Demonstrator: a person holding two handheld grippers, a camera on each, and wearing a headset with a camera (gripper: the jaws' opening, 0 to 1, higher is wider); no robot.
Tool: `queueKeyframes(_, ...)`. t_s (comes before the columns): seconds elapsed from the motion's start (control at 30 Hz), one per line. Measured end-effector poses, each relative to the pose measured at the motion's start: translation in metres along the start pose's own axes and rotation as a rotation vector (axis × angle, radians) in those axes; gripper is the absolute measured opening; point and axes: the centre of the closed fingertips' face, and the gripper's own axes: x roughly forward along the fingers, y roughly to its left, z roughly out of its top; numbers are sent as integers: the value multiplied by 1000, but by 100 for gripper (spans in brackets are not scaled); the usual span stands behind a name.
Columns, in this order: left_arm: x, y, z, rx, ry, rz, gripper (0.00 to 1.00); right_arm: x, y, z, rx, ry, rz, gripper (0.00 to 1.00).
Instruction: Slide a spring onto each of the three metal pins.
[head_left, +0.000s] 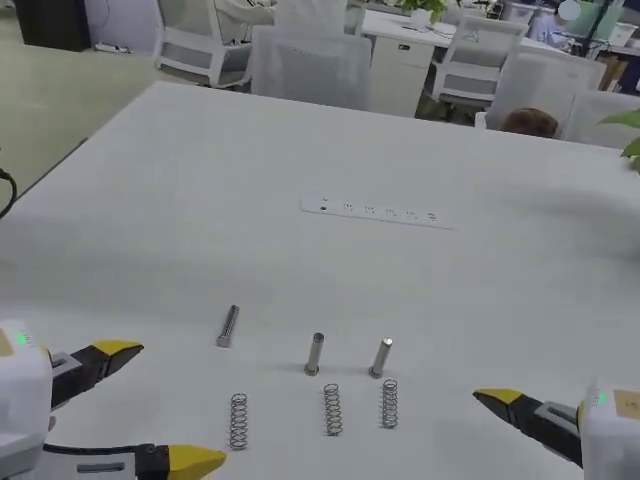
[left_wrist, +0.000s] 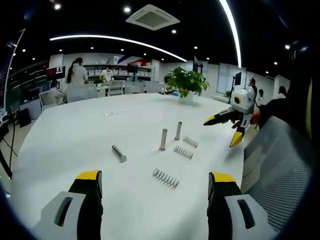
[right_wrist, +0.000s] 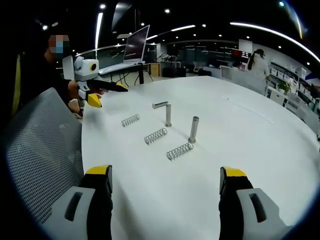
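Head view: white table (head_left: 300, 150), power strip (head_left: 375, 212) toward 12 o'clock, work set near the 6 o'clock edge. Left gripper (head_left: 155, 405) at 8 o'clock, jaws spread wide, nothing between them. Right gripper (right_wrist: 166, 172) at 4 o'clock, likewise spread and empty; both well apart from the parts.

Pins, one row: left pin (head_left: 228, 326) lies flat on its side; middle pin (head_left: 314, 354) and right pin (head_left: 381, 357) stand upright. Springs, one row at 6 o'clock of the pins: left spring (head_left: 238, 420), middle spring (head_left: 332, 409), right spring (head_left: 389, 403), all flat on the table, each near its pin. No spring fitted; task at zero of three.

Judged step: first pick. Suggest starting with the right spring, nearest the right gripper. Pinch it across the coils close to one end, lightly, so the coils do not collapse and the open end is left free. Tip it vertical, centre the bore over the pin head, lower straight; a sideways nudge could topple the pin. Left gripper could steady the pin base. The left pin needs standing up, or holding by one end while the spring is threaded along it.
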Motion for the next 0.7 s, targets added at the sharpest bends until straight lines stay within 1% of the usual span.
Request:
queueKeyframes(0.33,2,3,1,-6,-3,6,84,0,-1,-1,3,5,-2,87)
queueKeyframes(0.5,2,6,4,-14,-14,14,83,-1,-1,0,3,3,-6,87)
queueKeyframes(0.7,1,9,6,-15,-17,20,81,-1,-1,-1,3,5,-5,87)
